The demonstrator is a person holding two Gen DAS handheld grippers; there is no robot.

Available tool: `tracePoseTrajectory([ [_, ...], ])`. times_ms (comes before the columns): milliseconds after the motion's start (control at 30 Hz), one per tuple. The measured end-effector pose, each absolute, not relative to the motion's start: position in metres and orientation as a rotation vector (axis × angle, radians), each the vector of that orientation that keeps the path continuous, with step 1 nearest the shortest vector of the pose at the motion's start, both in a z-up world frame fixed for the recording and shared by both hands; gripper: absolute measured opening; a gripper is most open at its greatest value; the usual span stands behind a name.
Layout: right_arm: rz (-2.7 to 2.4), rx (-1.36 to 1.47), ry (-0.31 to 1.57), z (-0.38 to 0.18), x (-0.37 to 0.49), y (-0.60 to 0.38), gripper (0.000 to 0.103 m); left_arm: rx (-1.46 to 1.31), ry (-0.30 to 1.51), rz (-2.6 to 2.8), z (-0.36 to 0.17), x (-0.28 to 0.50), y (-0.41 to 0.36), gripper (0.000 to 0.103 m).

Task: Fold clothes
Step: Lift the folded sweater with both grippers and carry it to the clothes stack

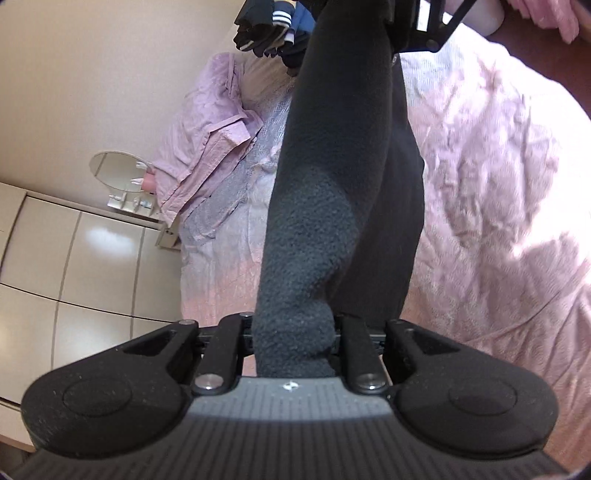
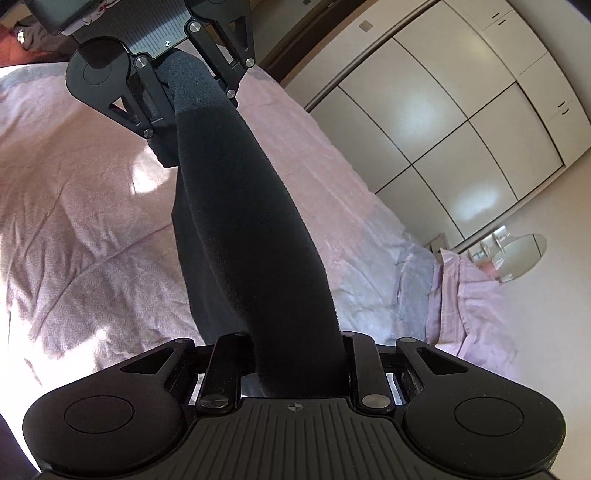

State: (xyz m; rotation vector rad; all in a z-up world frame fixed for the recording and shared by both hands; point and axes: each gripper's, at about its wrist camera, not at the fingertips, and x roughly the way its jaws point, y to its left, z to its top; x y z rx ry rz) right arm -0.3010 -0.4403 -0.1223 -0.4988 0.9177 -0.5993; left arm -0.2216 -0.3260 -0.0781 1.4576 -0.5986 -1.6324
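Note:
A black fleece garment (image 1: pixel 325 206) hangs stretched between my two grippers above the pink bedspread (image 1: pixel 491 192). In the left wrist view my left gripper (image 1: pixel 295 328) is shut on one bunched end of it at the bottom. The other end runs up to my right gripper (image 1: pixel 410 29) at the top edge. In the right wrist view the same garment (image 2: pixel 251 229) rises from my right gripper (image 2: pixel 299 343), shut on it, to the left gripper (image 2: pixel 184 81) at the upper left. A lower layer of the cloth droops beneath the taut edge.
A heap of dark clothes with white stripes (image 1: pixel 269 29) lies at the head of the bed beside a pink pillow (image 1: pixel 207 122). An oval mirror (image 1: pixel 118 170) stands on a small bedside unit. Glossy wardrobe doors (image 2: pixel 443 122) line the wall beside the bed.

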Motion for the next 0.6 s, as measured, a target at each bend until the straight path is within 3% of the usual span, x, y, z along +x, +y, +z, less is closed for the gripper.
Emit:
tracePoseTrajectory([
  [300, -0.650, -0.458, 0.990, 0.039, -0.329, -0.448, 0.021, 1.405, -0.600, -1.727, 0.056, -0.247, -0.342, 0.014],
  [600, -0.824, -0.410, 1.003, 0.103, -0.375, -0.443, 0.021, 1.305, -0.785, -1.869, 0.109, -0.286, -0.369, 0.014],
])
